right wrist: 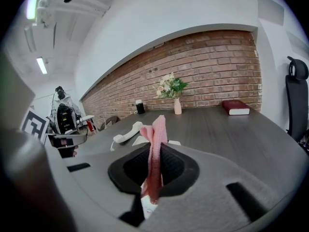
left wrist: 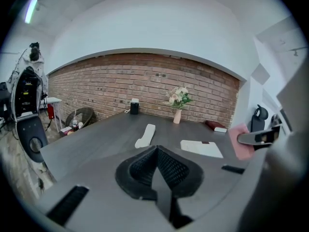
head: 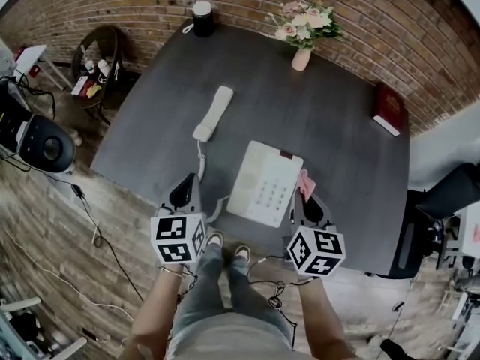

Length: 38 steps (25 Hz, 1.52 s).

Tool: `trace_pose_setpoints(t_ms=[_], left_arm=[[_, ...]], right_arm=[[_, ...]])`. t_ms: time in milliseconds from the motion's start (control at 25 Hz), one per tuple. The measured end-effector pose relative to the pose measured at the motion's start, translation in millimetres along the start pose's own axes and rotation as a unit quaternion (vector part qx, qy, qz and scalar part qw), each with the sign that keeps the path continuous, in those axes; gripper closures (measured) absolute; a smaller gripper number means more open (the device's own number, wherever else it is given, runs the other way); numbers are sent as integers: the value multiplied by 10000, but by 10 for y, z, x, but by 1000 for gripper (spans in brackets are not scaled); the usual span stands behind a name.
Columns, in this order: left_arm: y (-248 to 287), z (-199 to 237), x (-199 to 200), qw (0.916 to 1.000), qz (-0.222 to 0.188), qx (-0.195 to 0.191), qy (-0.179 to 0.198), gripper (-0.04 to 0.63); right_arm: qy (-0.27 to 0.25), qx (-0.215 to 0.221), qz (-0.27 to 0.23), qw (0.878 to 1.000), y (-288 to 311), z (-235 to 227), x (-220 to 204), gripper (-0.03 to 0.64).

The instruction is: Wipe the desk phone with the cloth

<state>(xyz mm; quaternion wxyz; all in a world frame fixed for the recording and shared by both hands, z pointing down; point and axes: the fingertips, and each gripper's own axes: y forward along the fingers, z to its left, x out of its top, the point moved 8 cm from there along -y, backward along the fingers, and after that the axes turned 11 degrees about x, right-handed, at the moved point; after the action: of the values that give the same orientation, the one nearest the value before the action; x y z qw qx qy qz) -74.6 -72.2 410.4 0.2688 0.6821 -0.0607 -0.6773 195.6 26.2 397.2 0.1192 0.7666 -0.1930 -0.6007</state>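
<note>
A white desk phone base lies on the dark table near its front edge, keypad up. Its handset lies off the cradle to the back left, joined by a coiled cord. My right gripper sits at the phone's right edge, shut on a pink cloth that stands up between its jaws. My left gripper hovers at the table's front edge left of the phone, jaws together with nothing in them. From the left gripper view the phone base and handset lie ahead.
A vase of flowers and a black cup with a white lid stand at the table's back edge. A red book lies at the right side. A black office chair stands to the right, a wicker stand to the left.
</note>
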Motion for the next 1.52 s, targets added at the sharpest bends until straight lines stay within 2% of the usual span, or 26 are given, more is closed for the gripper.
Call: trace_pose_setpoints(t_ms=[240, 400, 760, 1040, 1520], left_arm=[[11, 115, -96, 9999, 22, 105, -25, 597], [-11, 240, -136, 9997, 45, 224, -106, 597], [15, 313, -252, 9988, 86, 361, -324, 597], [29, 402, -325, 9976, 113, 495, -465, 597], [42, 544, -443, 9958, 189, 670, -595, 597]], right_arm=[[-277, 121, 178, 9994, 134, 6, -5, 597], [-634, 374, 416, 9964, 303, 84, 11, 597], [-1580, 1105, 1082, 9752, 658, 222, 76, 597], [-2419, 1482, 1618, 9452, 879, 292, 98, 597], [-3580, 1721, 2209, 8908, 1215, 352, 145, 597]])
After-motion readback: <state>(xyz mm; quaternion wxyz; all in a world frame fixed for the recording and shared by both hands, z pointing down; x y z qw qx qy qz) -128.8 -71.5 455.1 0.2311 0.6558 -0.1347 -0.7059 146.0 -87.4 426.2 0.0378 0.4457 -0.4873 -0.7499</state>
